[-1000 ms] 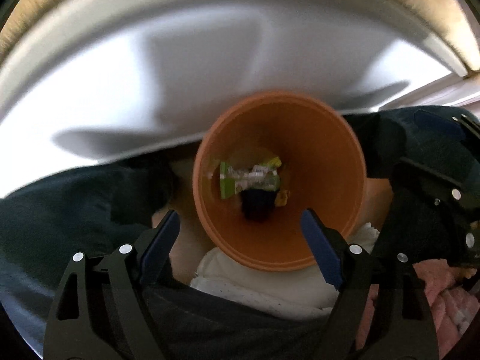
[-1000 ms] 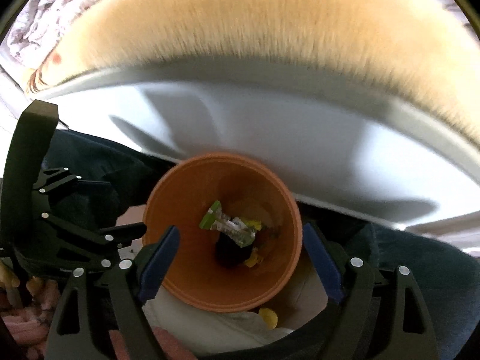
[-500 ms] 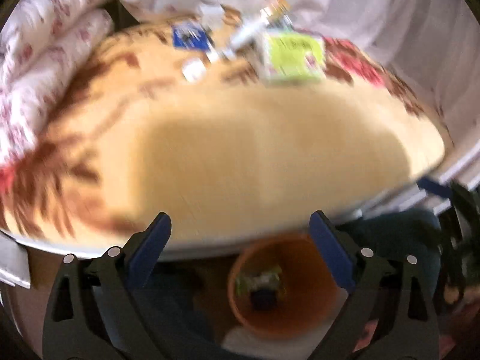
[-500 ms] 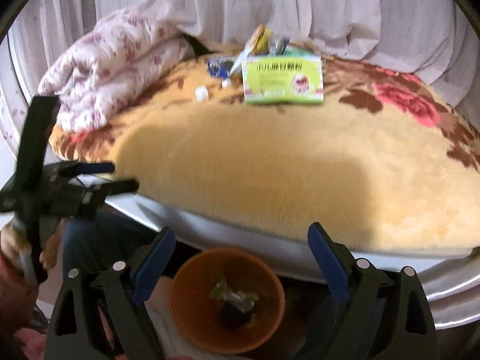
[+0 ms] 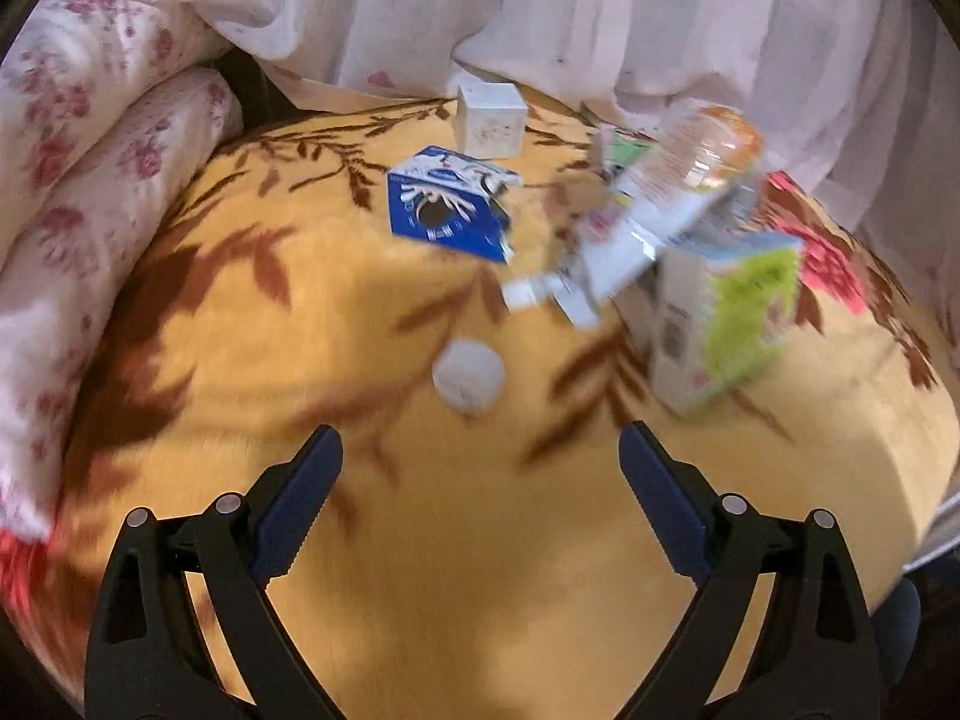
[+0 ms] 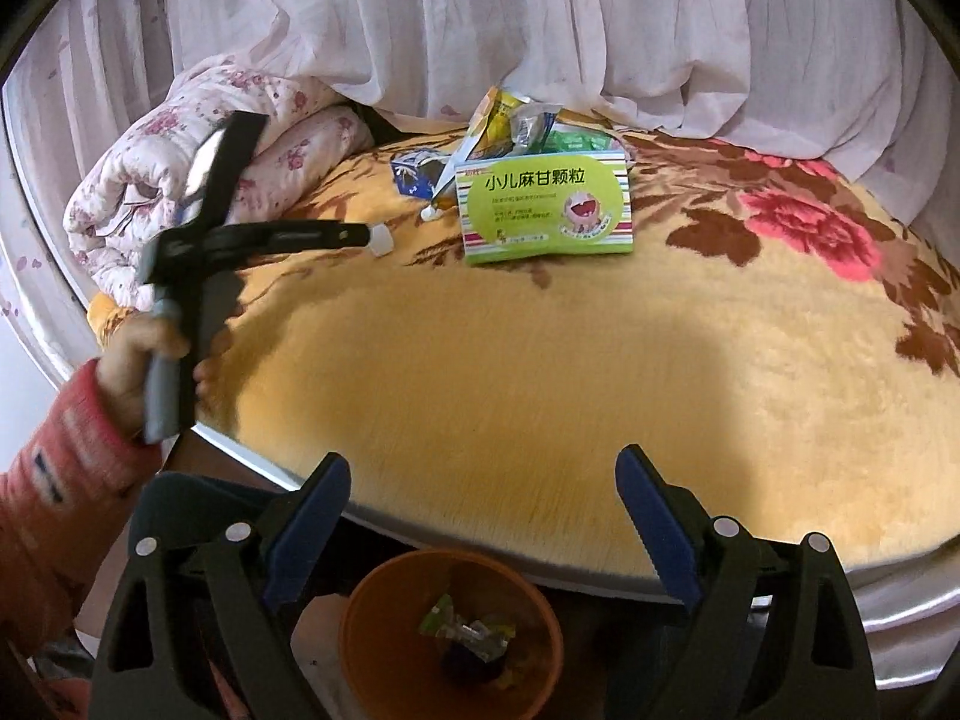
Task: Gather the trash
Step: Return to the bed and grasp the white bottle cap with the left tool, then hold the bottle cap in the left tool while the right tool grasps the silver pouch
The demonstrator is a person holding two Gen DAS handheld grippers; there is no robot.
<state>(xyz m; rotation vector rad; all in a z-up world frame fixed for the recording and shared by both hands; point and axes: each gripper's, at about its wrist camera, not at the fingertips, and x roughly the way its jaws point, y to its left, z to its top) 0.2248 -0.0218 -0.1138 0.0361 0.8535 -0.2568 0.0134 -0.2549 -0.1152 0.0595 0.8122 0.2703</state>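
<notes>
Trash (image 6: 543, 204) sits heaped at the blanket's (image 6: 540, 372) far side; bin (image 6: 450, 630) waits below its near edge. Left gripper (image 5: 480, 468) and right gripper (image 6: 483, 498) have just been opening, both released, nothing between.

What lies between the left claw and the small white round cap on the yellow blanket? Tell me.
Only bare yellow plush blanket, in the left wrist view; the open left claw sits just short of the small white round cap.

Bed: we see a yellow plush blanket (image 6: 540, 372) with brown leaves and red flowers.
Left edge: a folded floral quilt (image 6: 180, 162).
Far side: we find a green box (image 6: 543, 210), blue carton (image 5: 447, 210), white box (image 5: 489, 120), wrappers (image 6: 510, 123), small white cap (image 5: 468, 375).
</notes>
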